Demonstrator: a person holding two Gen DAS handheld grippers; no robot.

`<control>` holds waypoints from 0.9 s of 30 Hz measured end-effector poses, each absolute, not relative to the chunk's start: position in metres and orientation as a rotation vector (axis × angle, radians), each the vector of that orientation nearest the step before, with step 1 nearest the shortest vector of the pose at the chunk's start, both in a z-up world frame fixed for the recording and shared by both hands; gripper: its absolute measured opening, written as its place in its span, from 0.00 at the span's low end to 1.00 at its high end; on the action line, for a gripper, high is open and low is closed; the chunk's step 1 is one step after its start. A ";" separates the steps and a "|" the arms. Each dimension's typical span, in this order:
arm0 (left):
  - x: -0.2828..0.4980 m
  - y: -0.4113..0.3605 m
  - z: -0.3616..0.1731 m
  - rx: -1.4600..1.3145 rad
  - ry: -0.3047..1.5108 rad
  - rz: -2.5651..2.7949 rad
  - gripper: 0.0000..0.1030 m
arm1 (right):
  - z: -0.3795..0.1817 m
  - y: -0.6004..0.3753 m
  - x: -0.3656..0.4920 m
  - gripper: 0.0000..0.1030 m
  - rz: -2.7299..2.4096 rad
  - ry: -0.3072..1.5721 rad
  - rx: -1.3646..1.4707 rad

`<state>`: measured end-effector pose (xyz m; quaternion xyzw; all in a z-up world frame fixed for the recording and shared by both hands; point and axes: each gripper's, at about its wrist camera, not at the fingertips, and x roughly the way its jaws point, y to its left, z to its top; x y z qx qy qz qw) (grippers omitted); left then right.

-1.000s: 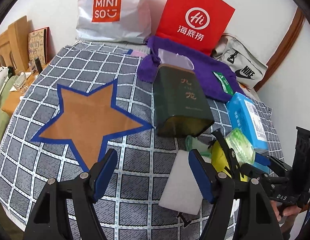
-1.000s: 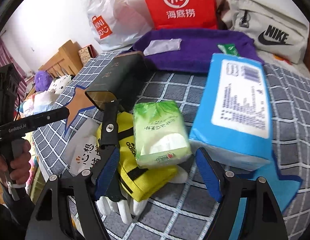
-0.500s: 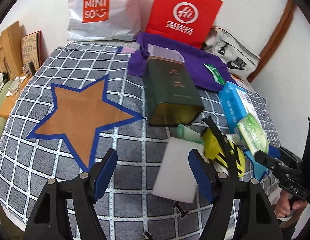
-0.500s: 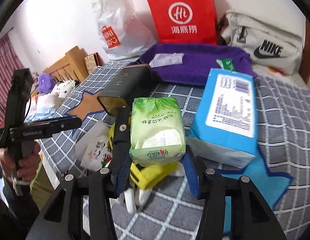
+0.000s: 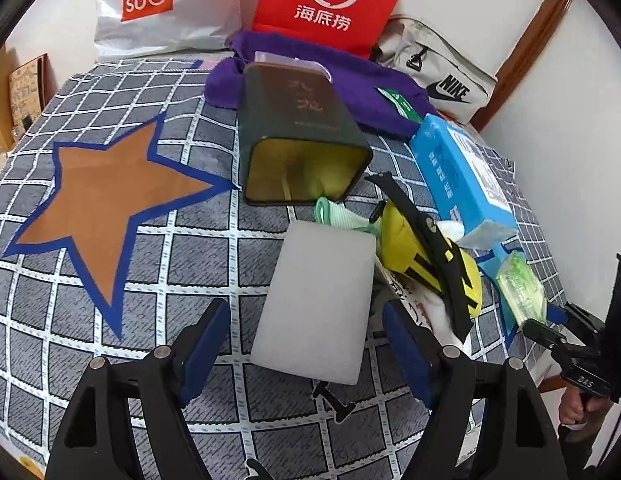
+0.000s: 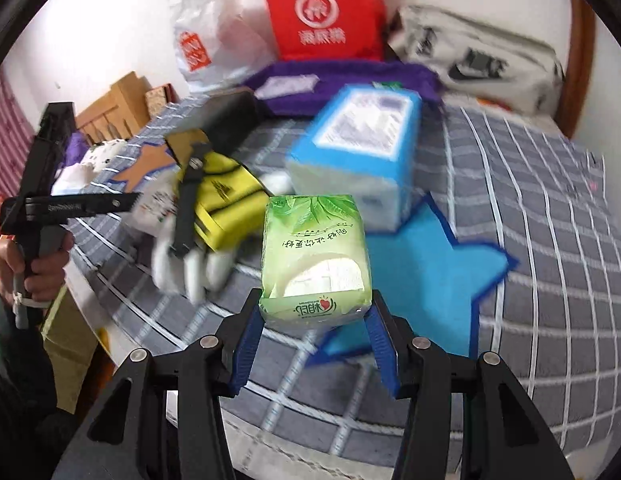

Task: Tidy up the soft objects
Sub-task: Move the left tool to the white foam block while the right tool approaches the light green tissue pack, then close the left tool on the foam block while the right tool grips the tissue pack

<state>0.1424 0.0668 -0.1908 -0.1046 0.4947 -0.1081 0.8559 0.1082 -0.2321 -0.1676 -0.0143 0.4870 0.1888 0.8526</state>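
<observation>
Nearest, the right gripper (image 6: 314, 320) pinches a green tissue pack (image 6: 314, 256) between its blue pads, lifted clear of the grey checked cloth (image 6: 550, 240). Just beyond the pack a blue star patch (image 6: 430, 268) lies on the cloth, and beyond that sits a larger blue tissue box (image 6: 358, 136). Left of the pack are a yellow pouch (image 6: 226, 208) and a white glove (image 6: 190, 268).

The left gripper (image 5: 306, 344) hovers with jaws spread and opening, pads not pressing; the near end of a white foam block (image 5: 318, 304) lies between them. Past the block a dark green tin (image 5: 298, 136) lies on its side, mouth toward the camera, with an orange star patch (image 5: 106, 196) to its left.

The step in hand appears to be carrying the pack to a sorting spot, probably the blue star. Next, lowering it there and releasing seems called for.
</observation>
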 end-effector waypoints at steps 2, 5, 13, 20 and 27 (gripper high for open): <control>0.143 0.066 -0.193 -0.207 1.035 -0.223 0.73 | -0.177 -0.233 0.110 0.49 0.395 1.044 -0.023; 0.143 0.066 -0.193 -0.201 1.023 -0.220 0.59 | -0.187 -0.231 0.114 0.51 0.395 1.060 -0.025; 0.140 0.076 -0.181 -0.193 0.984 -0.178 0.49 | -0.193 -0.228 0.123 0.65 0.372 1.060 -0.016; 0.147 0.079 -0.192 -0.142 1.043 -0.112 0.51 | -0.193 -0.227 0.126 0.52 0.335 1.058 -0.058; 0.149 0.063 -0.194 -0.062 1.038 -0.094 0.47 | -0.172 -0.230 0.121 0.51 0.340 1.017 -0.055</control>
